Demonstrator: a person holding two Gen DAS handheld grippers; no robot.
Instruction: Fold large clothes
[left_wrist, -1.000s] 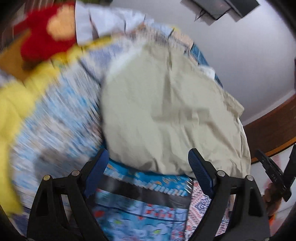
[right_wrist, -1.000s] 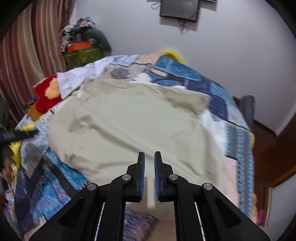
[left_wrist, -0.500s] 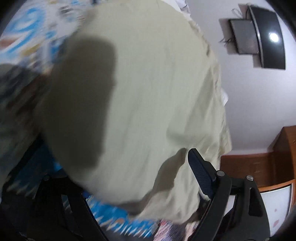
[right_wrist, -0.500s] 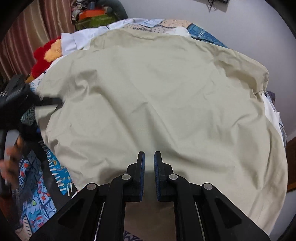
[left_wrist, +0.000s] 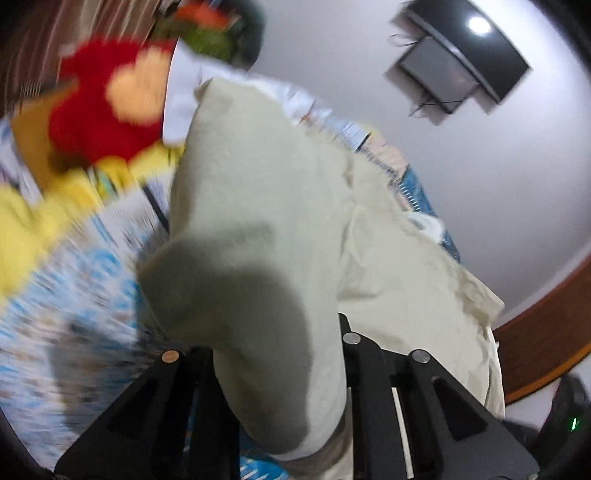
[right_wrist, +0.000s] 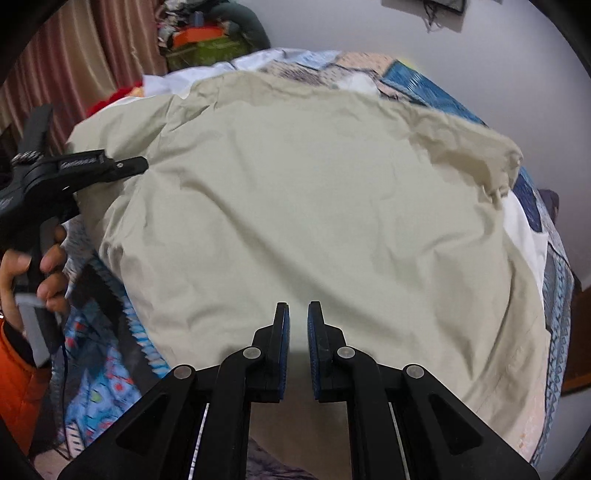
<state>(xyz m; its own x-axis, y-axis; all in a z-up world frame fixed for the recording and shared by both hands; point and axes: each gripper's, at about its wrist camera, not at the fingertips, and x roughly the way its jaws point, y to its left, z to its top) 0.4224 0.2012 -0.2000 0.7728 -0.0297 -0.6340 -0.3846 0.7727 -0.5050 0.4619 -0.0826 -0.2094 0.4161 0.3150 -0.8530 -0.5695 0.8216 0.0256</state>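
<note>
Fold step: left gripper pinching the side edge of the beige garment on the patchwork bedspread.

Carry the pinched edge low and straight across the garment toward the opposite side, keeping the cloth taut so the crease forms evenly; release only once the edges align. In the left wrist view a fold of the beige cloth hangs between the left fingers and hides their tips. In the right wrist view the right gripper hovers over the near hem, fingers almost together with a narrow gap and nothing visibly between them. The garment lies spread across the bed ahead of both tools; a red plush toy sits beyond its far-left corner.
</note>
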